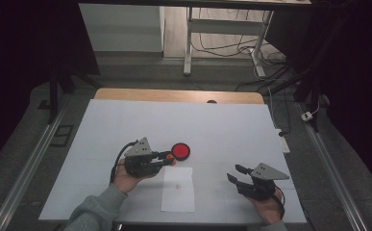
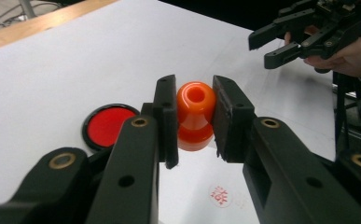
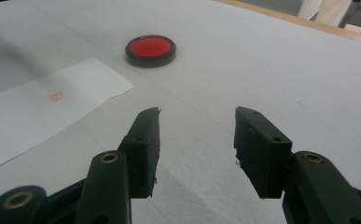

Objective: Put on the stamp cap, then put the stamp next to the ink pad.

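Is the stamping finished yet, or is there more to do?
Looks mostly done: the paper already has a red mark. The left gripper holds the orange stamp beside the red ink pad. Probably left: putting it down. The right gripper is open, holding nothing.

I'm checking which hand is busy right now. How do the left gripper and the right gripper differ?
The left gripper is clamped on an orange stamp; the right gripper holds nothing. The left gripper sits beside the red ink pad, above the paper's top edge; the right gripper is off to the paper's right over bare table. Both are black, two-jawed and hand-held.
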Motion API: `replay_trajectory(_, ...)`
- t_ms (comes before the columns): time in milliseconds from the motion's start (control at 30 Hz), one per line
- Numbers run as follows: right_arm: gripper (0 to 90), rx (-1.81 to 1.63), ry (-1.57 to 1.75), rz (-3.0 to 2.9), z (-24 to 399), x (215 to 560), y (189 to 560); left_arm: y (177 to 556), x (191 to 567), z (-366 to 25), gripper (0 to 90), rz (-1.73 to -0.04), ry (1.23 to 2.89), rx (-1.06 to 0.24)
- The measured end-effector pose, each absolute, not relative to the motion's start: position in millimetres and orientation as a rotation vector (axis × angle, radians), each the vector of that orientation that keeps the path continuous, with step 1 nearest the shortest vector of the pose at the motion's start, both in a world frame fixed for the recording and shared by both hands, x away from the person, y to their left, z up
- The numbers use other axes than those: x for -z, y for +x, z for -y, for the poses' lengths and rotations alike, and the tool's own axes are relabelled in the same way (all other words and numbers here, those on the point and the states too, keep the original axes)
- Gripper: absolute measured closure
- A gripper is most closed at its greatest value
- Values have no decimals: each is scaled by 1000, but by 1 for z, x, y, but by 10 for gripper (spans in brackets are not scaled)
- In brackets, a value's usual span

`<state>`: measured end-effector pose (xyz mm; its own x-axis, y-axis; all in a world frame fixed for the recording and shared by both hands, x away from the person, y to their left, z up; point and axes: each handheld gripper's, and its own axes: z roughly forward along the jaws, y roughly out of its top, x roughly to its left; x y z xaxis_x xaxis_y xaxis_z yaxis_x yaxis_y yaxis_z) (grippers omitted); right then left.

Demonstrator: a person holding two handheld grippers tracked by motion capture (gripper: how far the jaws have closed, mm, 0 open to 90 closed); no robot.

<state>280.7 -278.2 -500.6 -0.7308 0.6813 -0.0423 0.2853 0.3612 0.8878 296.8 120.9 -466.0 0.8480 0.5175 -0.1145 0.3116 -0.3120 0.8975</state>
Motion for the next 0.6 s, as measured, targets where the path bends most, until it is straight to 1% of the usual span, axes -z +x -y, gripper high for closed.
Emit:
replay_trajectory(300, 498, -1321, 879, -2212, 287, 503, 282, 305, 462, -139, 720, -681, 1902, -284)
replay_trajectory(600, 503, -1336, 879, -2215, 285, 502, 282, 311, 466, -140, 720, -703, 1919, -296)
